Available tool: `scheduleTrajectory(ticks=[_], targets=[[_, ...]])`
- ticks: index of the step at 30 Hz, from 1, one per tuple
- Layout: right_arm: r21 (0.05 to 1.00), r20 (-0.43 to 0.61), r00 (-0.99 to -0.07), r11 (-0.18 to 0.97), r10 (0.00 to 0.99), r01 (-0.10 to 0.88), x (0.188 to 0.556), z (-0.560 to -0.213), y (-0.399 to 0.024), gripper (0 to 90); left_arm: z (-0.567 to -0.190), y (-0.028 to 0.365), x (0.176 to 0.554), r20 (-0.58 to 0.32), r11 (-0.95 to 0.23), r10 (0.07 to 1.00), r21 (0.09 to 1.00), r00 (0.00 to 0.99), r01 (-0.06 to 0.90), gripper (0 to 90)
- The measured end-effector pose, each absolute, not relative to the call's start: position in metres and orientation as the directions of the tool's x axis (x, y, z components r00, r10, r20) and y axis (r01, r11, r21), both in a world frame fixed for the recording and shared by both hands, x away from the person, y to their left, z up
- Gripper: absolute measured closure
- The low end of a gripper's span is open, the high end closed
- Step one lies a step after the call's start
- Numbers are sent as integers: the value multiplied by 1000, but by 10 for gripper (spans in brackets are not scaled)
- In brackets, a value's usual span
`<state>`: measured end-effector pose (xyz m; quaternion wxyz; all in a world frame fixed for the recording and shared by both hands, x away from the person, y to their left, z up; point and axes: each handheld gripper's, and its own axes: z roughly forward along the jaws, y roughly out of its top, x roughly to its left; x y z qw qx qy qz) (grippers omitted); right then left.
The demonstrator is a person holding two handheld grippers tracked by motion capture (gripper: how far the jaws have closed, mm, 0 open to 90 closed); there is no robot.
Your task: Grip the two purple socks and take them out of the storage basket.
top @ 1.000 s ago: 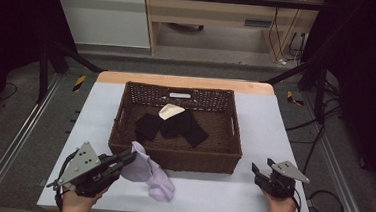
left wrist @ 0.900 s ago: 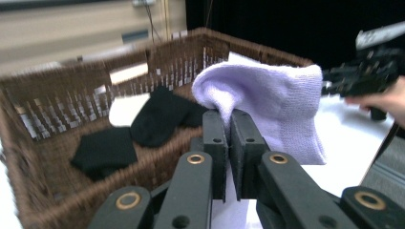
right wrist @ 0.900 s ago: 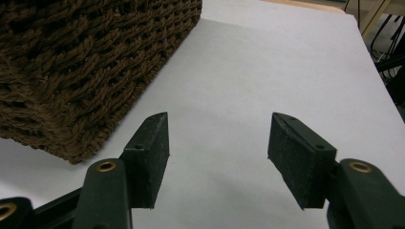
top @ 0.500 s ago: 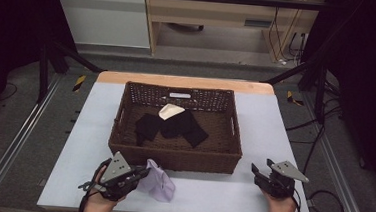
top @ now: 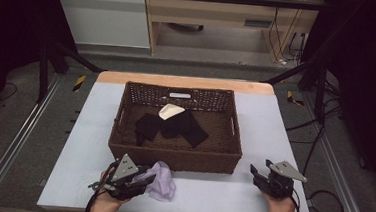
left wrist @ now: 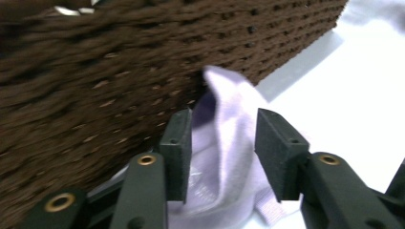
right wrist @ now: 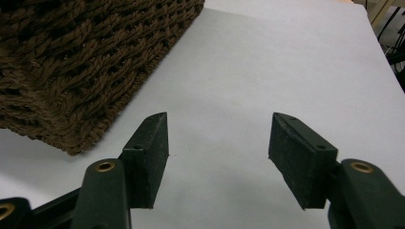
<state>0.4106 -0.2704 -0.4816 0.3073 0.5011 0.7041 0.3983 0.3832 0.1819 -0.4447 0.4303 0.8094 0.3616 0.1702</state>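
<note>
A crumpled lavender cloth (top: 163, 184) lies on the white table (top: 284, 128), against the front wall of a dark wicker basket (top: 172, 157). My left gripper (top: 143, 180) is at the cloth's left side. In the left gripper view its jaws stand partly apart around the lavender cloth (left wrist: 229, 157), which bunches between the left gripper's (left wrist: 222, 143) pads, with the basket wall (left wrist: 95, 71) just behind. My right gripper (top: 255, 173) rests near the table's front right, and the right gripper (right wrist: 217, 143) is open over bare table with nothing between its jaws.
Inside the basket lie black garments (top: 172, 127) and a cream piece (top: 170, 111). The basket's corner (right wrist: 71, 71) sits left of the right gripper's jaws. The table's front edge is close under both hands. A wooden desk and cables stand beyond the table.
The left gripper moved right along the front edge with the lavender cloth, from stretched out at the left to bunched against the basket. Its jaws now stand apart. The right gripper stayed still.
</note>
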Motion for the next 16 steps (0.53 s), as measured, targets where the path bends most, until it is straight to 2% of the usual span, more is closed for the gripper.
scheduleTrajectory(ticks=[5, 16], targets=[[870, -31, -309, 178, 951, 460, 410, -481, -271, 386, -439, 203, 381, -58, -315, 768, 834, 638, 454, 458], [874, -16, -301, 159, 954, 459, 408, -480, -272, 356, -443, 251, 376, -58, -262, 840, 827, 539, 497, 367]])
